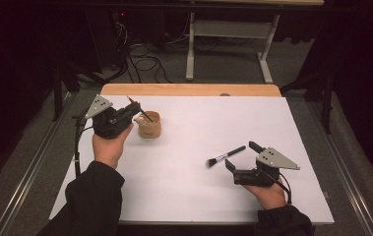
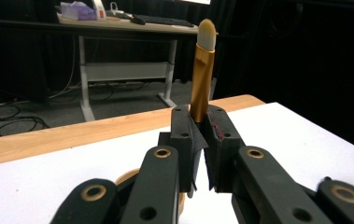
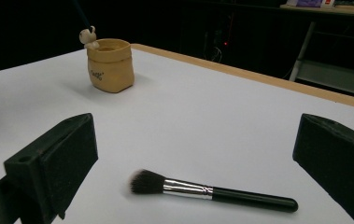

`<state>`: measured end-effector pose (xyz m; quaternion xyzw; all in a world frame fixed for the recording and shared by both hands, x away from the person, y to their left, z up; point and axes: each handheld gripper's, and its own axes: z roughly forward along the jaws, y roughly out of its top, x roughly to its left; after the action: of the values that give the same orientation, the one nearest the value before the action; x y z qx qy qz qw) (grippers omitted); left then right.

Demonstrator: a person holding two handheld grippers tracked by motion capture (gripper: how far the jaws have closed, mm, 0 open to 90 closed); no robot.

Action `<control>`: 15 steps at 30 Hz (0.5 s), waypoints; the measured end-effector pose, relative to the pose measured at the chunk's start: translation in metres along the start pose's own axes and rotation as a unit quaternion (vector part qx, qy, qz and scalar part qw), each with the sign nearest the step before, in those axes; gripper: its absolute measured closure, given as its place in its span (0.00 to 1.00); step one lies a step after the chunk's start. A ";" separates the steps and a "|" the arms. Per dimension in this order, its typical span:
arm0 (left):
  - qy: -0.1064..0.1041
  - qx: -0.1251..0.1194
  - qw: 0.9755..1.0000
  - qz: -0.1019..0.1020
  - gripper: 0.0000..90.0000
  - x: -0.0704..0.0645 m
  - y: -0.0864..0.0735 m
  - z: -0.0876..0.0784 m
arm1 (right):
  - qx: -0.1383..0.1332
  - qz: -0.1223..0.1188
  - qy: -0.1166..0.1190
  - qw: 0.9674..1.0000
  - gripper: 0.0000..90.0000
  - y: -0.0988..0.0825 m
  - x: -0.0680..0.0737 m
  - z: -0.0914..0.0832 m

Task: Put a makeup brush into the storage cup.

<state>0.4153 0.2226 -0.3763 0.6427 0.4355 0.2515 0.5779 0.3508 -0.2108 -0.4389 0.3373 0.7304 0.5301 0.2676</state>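
One gold brush (image 2: 201,77) clamped in left hand-held gripper (image 2: 201,122), right hand-held gripper (image 3: 193,154) wide open, empty

Gold brush (image 2: 201,79) glossy metallic; black brush (image 3: 212,190) glossy handle, shiny metal ferrule; cup (image 3: 110,64) matt tan; table edge (image 1: 189,89) wood.

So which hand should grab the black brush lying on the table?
Probably the right. The right gripper sits open beside the black brush, which lies between its jaws. The left gripper is already shut on a gold brush by the cup.
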 end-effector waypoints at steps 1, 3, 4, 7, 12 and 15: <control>0.002 0.001 1.000 -0.001 0.92 0.001 -0.001 0.002 | 0.000 0.000 0.001 1.000 0.00 0.000 0.000 0.000; 0.006 0.005 1.000 -0.001 0.92 0.002 -0.002 0.005 | 0.000 0.000 0.001 1.000 0.00 0.000 0.000 0.000; 0.007 0.007 1.000 -0.001 0.92 0.003 -0.002 0.005 | 0.000 0.000 0.002 1.000 0.00 0.000 0.000 0.000; 0.010 0.007 1.000 -0.005 0.92 0.006 -0.003 0.008 | 0.000 -0.001 0.003 1.000 0.00 0.000 0.001 0.001; 0.015 0.007 1.000 -0.008 0.92 0.010 -0.005 0.013 | 0.001 -0.002 0.005 1.000 0.00 0.000 0.001 0.001; 0.016 0.007 1.000 -0.012 0.92 0.012 -0.006 0.016 | 0.001 -0.002 0.005 1.000 0.00 -0.001 0.001 0.001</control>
<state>0.4326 0.2239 -0.3873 0.6370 0.4542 0.2515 0.5698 0.3509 -0.2090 -0.4398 0.3337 0.7328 0.5306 0.2648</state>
